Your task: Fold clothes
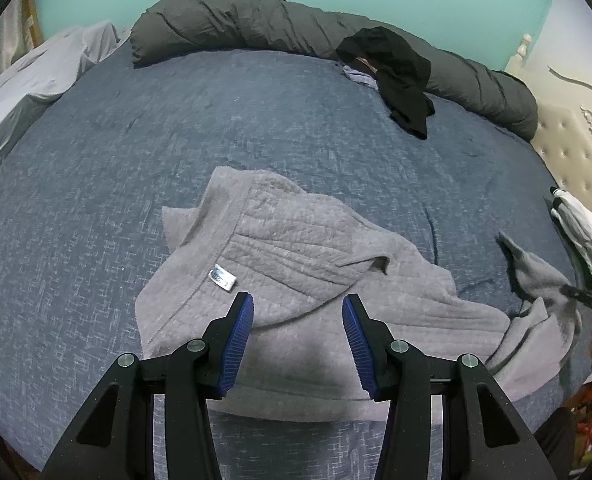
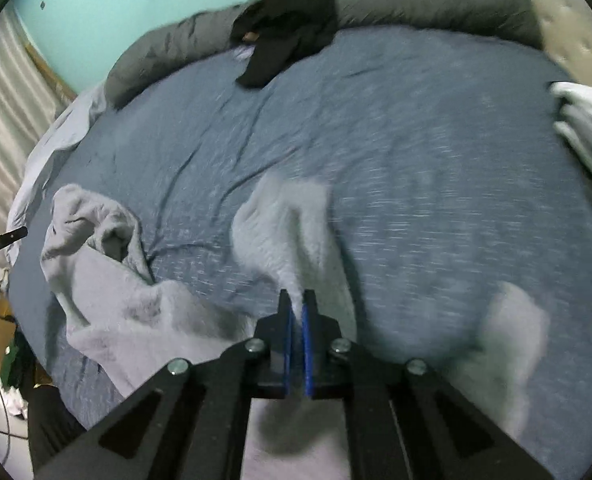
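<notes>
Right fingers point(image 2: 297, 300) pinch grey garment point(image 2: 288, 232); left fingers point(image 1: 298, 306) spread above it.
</notes>
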